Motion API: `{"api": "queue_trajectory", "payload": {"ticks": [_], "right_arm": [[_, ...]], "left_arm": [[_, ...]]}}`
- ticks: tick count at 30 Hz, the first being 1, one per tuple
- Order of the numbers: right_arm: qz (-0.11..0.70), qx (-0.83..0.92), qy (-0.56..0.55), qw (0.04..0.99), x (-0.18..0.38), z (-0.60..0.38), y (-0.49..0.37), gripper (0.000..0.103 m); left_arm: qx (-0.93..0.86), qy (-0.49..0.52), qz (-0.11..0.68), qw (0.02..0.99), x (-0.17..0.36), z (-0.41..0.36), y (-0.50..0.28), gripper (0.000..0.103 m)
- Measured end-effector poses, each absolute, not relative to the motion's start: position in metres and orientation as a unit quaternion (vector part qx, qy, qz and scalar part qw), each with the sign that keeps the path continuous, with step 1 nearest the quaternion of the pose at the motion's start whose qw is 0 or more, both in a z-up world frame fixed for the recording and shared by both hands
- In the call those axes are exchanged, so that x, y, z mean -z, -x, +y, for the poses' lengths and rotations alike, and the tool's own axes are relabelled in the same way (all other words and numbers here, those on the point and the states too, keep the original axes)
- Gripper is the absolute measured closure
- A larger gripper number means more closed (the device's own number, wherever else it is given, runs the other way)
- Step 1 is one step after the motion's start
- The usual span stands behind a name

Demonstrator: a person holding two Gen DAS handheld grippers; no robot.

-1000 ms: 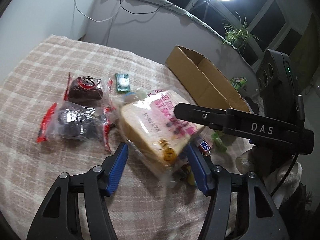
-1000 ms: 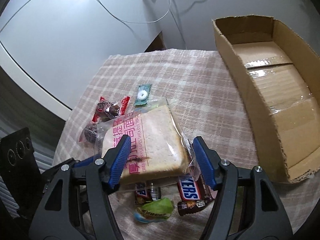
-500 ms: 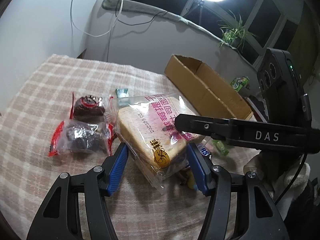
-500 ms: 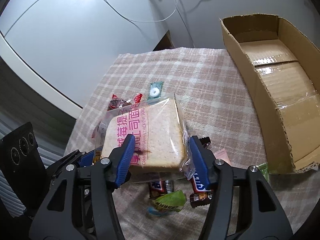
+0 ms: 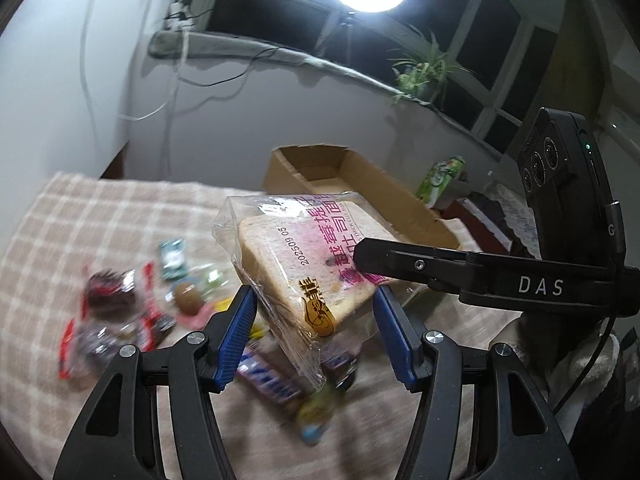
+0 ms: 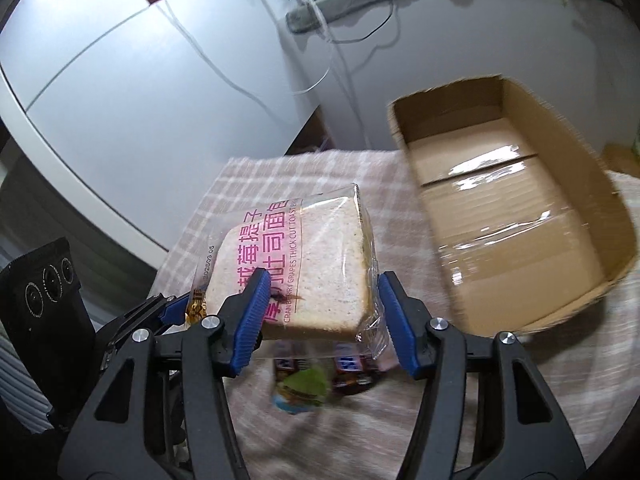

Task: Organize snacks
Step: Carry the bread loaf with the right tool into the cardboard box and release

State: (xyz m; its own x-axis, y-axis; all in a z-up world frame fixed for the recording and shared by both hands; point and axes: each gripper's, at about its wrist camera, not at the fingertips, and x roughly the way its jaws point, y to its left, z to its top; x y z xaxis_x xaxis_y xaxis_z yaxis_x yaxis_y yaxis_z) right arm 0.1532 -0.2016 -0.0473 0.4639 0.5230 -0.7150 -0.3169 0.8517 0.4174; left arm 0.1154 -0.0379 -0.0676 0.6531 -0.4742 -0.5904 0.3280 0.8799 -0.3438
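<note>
Held item: clear-plastic pack of thick white toast (image 6: 296, 276), lifted above checked-cloth table (image 6: 288, 168).
Left gripper (image 5: 316, 322): jaws clamped on pack's near corner.
Right gripper (image 6: 322, 314): jaws clamped across pack.
Target (judged): open brown cardboard box (image 6: 516, 216), far right.
Risk: slippery film; uneven pull between grippers could tear or drop it.
Writing: "CRANBERRY GRAPES THICK CUT TOAST", "202509 03"; "DAS" on gripper.

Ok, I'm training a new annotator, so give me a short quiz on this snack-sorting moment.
1. True or false: the cardboard box is empty.
2. Which item is lifted off the checked cloth? A) bread pack B) chocolate bars C) green packet
3. What holds it up?
Key: 1 true; 2 A; 3 the left gripper and the right gripper together.
</note>
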Motion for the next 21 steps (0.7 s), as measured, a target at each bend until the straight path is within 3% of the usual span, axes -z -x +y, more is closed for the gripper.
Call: {"api": "queue_trajectory", "payload": {"ticks": [21], "right_arm": [[0.429, -0.179, -0.138, 0.875, 0.044, -0.313, -0.184, 0.044]], "left_arm": [[0.279, 0.071, 0.356, 0.889, 0.066, -0.137, -0.165, 0.043]]}}
